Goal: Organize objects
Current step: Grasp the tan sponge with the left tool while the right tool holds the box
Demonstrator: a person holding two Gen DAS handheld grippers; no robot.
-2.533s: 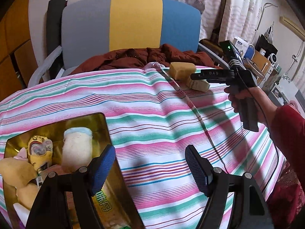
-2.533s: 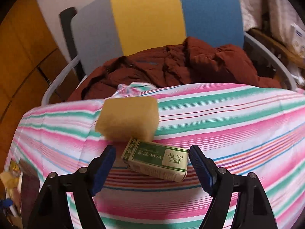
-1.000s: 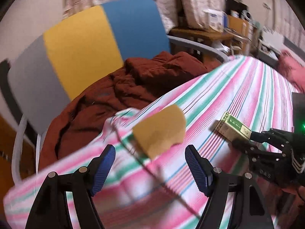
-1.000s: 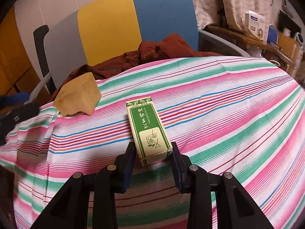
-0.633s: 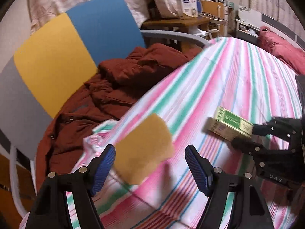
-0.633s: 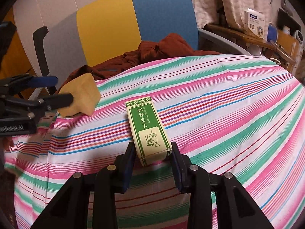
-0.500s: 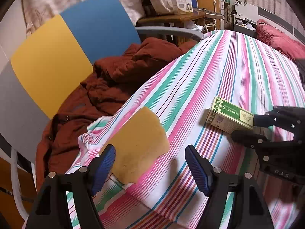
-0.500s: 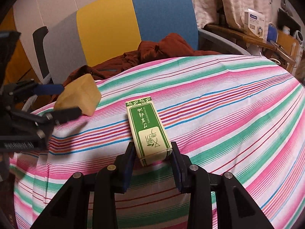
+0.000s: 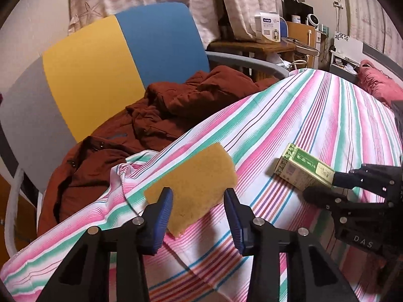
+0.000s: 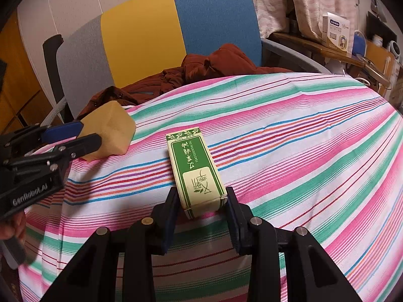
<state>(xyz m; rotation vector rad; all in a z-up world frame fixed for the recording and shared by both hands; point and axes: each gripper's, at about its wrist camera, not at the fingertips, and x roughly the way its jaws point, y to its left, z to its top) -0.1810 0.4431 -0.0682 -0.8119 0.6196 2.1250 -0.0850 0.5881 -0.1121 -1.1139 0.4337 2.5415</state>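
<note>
Right tongs: pinched onto the near end of the green box, both pads pressed flat against its sides; the box is seen lying along the striped cloth of the tabletop, and whether it is lifted clear cannot be told.
Left tongs: partly spread around the near corner of the yellow sponge; in the right wrist view a gap is seen between pads and sponge, so no grip is judged made yet.
Sponge position: near the tabletop's far edge, just before the brown jacket on the chair.
Done: box judged secured.
Left: sponge to be gripped, both items to be carried off; no container is shown here.
</note>
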